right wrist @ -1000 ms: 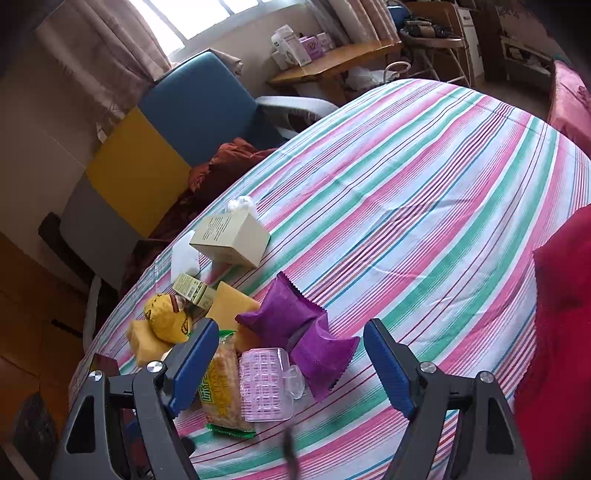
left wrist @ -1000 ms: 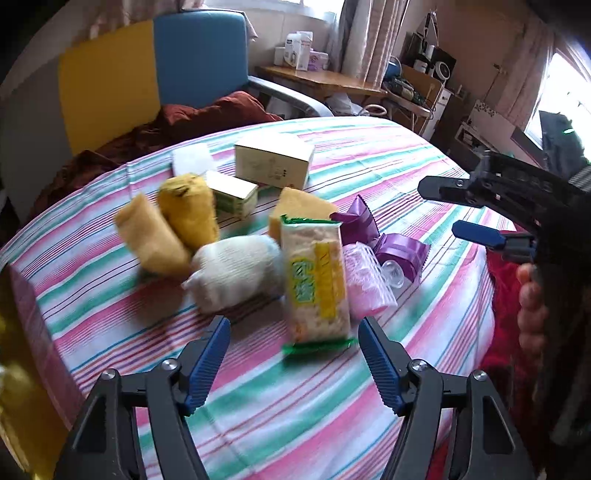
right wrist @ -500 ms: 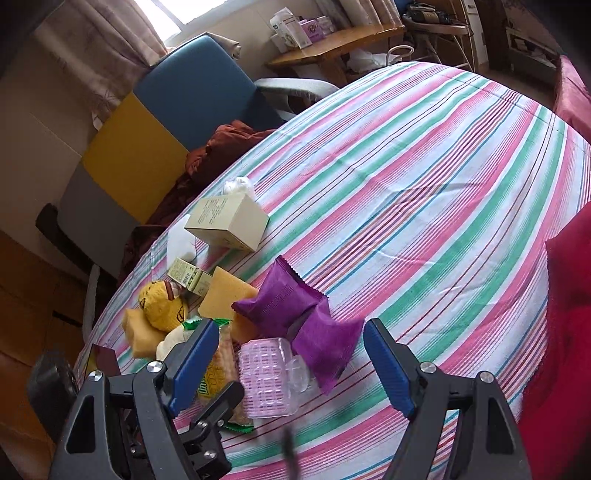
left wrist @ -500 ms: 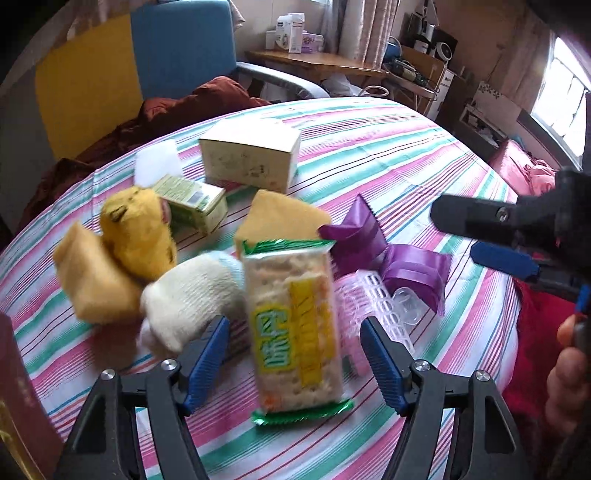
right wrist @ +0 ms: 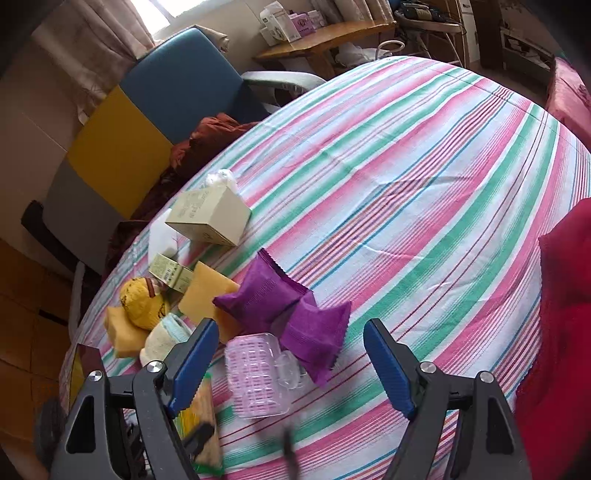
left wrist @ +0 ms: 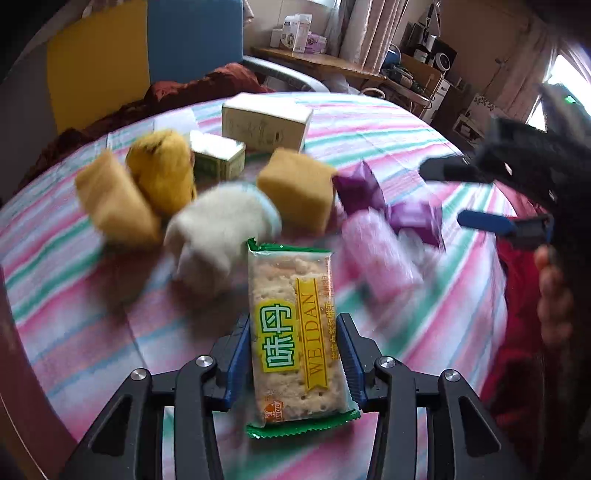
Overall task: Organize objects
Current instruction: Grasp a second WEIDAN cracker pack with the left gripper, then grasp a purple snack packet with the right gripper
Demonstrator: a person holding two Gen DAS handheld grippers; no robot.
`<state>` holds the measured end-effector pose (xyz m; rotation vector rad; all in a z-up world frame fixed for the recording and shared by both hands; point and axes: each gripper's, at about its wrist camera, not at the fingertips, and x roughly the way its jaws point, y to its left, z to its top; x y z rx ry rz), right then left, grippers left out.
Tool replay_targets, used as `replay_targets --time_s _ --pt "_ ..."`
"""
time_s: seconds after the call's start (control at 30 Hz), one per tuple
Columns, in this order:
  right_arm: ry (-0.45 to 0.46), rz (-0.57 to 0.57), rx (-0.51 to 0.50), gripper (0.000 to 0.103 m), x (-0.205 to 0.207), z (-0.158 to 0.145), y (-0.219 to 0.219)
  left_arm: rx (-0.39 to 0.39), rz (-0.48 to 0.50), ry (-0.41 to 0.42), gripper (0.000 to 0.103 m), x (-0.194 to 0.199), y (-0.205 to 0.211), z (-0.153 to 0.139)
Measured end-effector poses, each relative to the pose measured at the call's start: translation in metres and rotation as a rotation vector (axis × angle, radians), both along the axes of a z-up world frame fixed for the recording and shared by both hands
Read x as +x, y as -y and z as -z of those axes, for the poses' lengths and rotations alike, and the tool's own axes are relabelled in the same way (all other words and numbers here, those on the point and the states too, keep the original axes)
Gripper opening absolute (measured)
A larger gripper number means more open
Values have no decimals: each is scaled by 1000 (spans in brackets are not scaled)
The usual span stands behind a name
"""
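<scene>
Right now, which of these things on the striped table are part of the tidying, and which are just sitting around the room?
Part of the job:
left claw shut on the cracker packet
right claw, open
purple pouches
pink plastic case
yellow sponges
cream box

Just lying about:
blue and yellow chair
wooden shelf with boxes

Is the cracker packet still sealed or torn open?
Sealed, apparently: the cracker packet shows both crimped green ends intact, crackers inside, clamped between the left gripper.

Left tool [left wrist: 293, 354] clamped on a cracker packet [left wrist: 295, 332], right tool [right wrist: 291, 354] spread wide, hovering above the table.
</scene>
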<state>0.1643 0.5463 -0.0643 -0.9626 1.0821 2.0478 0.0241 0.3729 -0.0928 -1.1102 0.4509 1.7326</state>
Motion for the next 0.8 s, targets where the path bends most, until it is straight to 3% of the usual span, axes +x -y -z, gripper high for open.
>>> replay_targets --time_s 0.2,0.6,0.8 --pt "73 -2 -4 82 -7 10 -1 13 5 6 45 10 29 4" --pt "122 36 -66 82 -9 28 -11 31 -2 5 47 7 30 8" --pt "148 -7 -69 62 -16 34 -11 55 -4 8 46 6 34 9"
